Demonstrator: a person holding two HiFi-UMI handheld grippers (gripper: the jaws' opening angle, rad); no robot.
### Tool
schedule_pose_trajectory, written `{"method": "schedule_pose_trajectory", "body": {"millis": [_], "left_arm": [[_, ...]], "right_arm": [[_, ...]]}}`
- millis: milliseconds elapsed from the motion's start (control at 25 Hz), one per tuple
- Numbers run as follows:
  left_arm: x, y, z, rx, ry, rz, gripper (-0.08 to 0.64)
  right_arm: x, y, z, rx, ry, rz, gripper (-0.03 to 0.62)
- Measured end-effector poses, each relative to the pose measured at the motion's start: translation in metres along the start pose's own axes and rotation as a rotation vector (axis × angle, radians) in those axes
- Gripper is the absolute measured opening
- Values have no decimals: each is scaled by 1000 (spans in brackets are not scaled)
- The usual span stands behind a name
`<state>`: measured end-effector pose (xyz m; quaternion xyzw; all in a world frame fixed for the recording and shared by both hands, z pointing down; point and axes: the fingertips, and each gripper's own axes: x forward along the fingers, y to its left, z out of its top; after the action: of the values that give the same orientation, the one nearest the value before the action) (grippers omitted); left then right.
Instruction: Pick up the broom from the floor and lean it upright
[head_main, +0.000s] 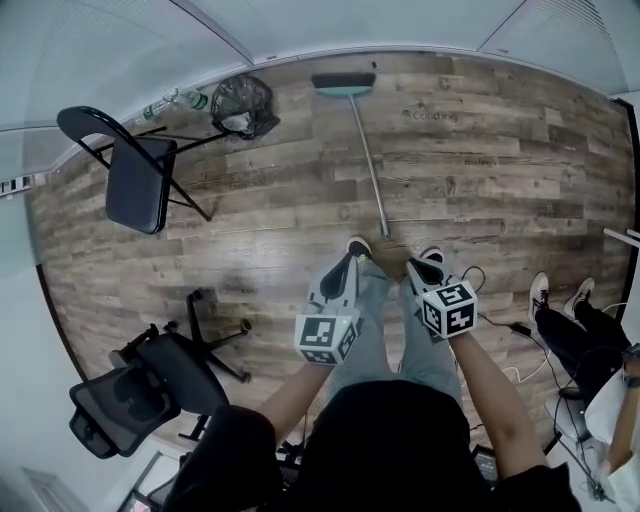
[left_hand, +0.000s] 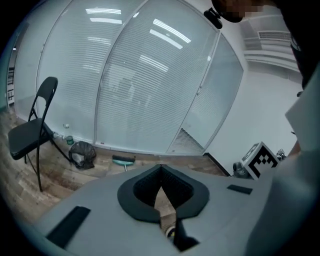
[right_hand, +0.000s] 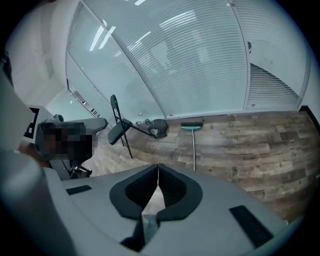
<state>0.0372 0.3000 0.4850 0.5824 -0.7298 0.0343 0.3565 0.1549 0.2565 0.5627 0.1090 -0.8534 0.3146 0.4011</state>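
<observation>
The broom lies flat on the wood floor, its teal head (head_main: 343, 85) near the far wall and its thin metal handle (head_main: 372, 165) running back toward my feet. Both grippers hang above the handle's near end. My left gripper (head_main: 350, 261) is shut and empty, just left of that end. My right gripper (head_main: 414, 265) is shut and empty too, just right of it. The left gripper view shows the shut jaws (left_hand: 160, 168) with the broom head (left_hand: 123, 160) far beyond. In the right gripper view the shut jaws (right_hand: 158, 167) sit below the broom (right_hand: 193, 145).
A black folding chair (head_main: 140, 175) stands at the far left, with a black bag (head_main: 243, 103) and bottles (head_main: 172, 100) along the glass wall. An office chair (head_main: 140, 385) is near left. A seated person's legs (head_main: 570, 310) and cables (head_main: 500, 325) lie to the right.
</observation>
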Motion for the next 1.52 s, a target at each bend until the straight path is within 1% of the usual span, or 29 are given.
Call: {"method": "schedule_pose_trajectory", "body": {"millis": [120,200,280,360,440,560,640,760,880,1000,1080,1120,1280,1400,1520], "left_arm": [[38,20,-38,-19,34,31,15],[62,35,-59,2,26,58,15],[92,57,-83,9,16,104,15],[120,78,-119,-19,36,147,15],[142,92,-159,-50,72,164,15],[174,109,-215,-54,114,174,15],[193,118,-249,-53,134,168,15],[220,137,-293,-36,149,156,15],[247,157,-333,-28,157,128,15],[272,174,-368,-19,160,92,15],[286,183,-389,-14,166,75,15],[293,188,-398,-13,167,69,15],[315,204,-429,-11,157,65,15],[324,217,-449,-20,159,77,15],[327,226,-462,-36,168,77,15]], "right_arm": [[56,-36,-34,23,61,35,15],[97,-63,-62,59,87,47,15],[144,-96,-88,79,118,50,17],[186,-121,-115,87,165,59,17],[219,-136,-144,97,205,74,17],[267,-156,-182,86,240,91,17],[296,-170,-209,91,260,91,17],[339,-187,-249,123,294,91,25],[375,-201,-279,167,292,85,40],[408,-219,-309,198,299,50,55],[425,-233,-333,219,319,3,79],[434,-241,-345,212,336,-27,87],[465,-270,-390,125,392,-134,89],[480,-280,-411,87,394,-177,115],[487,-284,-422,64,386,-223,120]]}}
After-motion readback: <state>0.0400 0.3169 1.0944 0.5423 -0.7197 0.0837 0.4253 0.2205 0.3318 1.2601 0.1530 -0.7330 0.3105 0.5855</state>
